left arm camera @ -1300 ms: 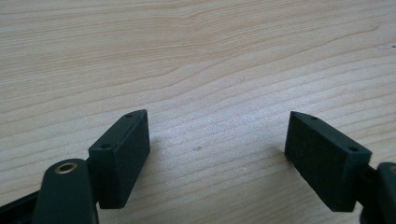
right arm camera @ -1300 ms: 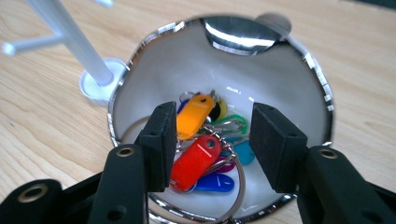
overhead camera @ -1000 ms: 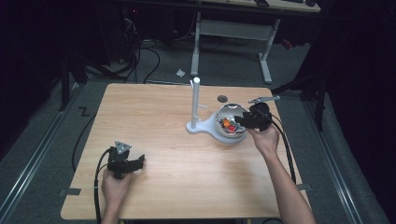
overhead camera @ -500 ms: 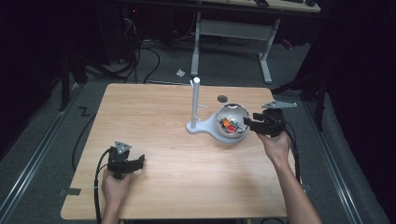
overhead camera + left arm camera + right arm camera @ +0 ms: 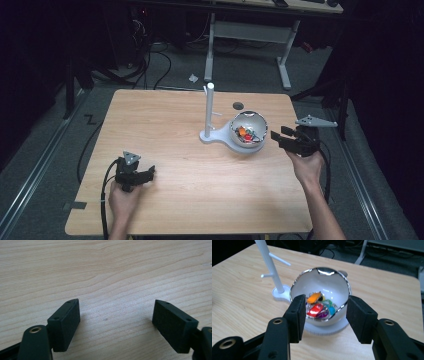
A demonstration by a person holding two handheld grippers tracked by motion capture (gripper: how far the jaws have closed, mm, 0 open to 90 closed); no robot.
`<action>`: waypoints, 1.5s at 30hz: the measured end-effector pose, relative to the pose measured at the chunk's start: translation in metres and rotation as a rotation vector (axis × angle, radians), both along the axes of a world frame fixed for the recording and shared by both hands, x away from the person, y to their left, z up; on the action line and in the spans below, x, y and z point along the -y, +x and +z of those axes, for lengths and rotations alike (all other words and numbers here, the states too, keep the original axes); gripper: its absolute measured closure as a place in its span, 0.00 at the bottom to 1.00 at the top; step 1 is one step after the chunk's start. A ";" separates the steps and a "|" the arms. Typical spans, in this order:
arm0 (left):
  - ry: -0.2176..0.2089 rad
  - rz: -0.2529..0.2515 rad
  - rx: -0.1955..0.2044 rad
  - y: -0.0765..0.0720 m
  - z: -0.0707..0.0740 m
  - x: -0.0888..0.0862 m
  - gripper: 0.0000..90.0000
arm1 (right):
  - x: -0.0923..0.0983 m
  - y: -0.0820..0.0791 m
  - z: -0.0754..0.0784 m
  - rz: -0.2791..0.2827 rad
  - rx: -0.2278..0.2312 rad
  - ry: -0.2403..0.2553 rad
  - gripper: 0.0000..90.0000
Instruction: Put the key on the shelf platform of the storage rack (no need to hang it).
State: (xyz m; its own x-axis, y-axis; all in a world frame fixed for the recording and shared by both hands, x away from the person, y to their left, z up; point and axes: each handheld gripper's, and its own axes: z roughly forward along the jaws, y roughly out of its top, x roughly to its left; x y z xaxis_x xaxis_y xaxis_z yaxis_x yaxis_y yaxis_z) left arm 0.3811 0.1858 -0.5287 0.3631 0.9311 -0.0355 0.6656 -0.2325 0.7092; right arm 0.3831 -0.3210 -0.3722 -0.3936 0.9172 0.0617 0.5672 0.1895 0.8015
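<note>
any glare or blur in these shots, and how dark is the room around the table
High view: the table is lit, the floor and desks around it nearly black. Right gripper view: bright glare on the bowl rim, near jaws soft. Left gripper view: sharp wood grain, faint shadows under the jaws.

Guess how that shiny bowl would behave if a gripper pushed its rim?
The bowl looks glossy and rounded, so pads would probably slip. It sits in a white stand, so it may rock rather than slide. The small coloured pieces inside would likely shift.
</note>
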 end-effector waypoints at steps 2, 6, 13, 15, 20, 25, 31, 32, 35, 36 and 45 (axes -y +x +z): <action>0.001 0.000 0.000 0.000 0.000 0.000 0.25 | 0.003 -0.006 -0.003 -0.010 0.010 0.009 0.56; 0.001 0.000 0.000 0.000 0.000 0.000 0.25 | 0.008 -0.016 -0.006 -0.026 0.030 0.029 0.57; 0.002 0.000 0.000 0.000 0.000 0.000 0.25 | 0.017 -0.033 -0.009 -0.056 0.048 0.060 0.57; 0.002 0.000 0.000 0.000 0.000 0.000 0.25 | 0.019 -0.037 -0.011 -0.060 0.050 0.061 0.57; 0.002 0.000 0.000 0.000 0.000 0.000 0.25 | 0.022 -0.047 -0.013 -0.066 0.059 0.054 0.57; 0.002 0.000 0.000 0.000 0.000 0.000 0.25 | 0.022 -0.054 -0.016 -0.069 0.062 0.063 0.57; 0.002 0.000 0.000 0.000 0.000 0.000 0.25 | 0.018 -0.062 -0.020 -0.053 0.073 0.056 0.57; 0.002 0.000 0.000 0.000 0.000 0.000 0.25 | 0.017 -0.062 -0.021 -0.050 0.073 0.060 0.57; 0.002 0.000 0.000 0.000 0.000 0.000 0.25 | 0.013 -0.065 -0.024 -0.036 0.069 0.074 0.57; 0.002 0.000 0.000 0.000 0.000 0.000 0.25 | 0.012 -0.065 -0.025 -0.030 0.066 0.076 0.57; 0.002 0.000 0.000 0.000 0.000 0.000 0.25 | 0.001 -0.066 -0.031 -0.004 0.059 0.089 0.57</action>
State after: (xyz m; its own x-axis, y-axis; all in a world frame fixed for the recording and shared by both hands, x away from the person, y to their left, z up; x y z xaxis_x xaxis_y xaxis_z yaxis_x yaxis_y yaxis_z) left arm 0.3812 0.1855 -0.5287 0.3633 0.9311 -0.0336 0.6652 -0.2340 0.7091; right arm 0.3167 -0.3225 -0.4035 -0.3951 0.9108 0.1196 0.5194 0.1141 0.8469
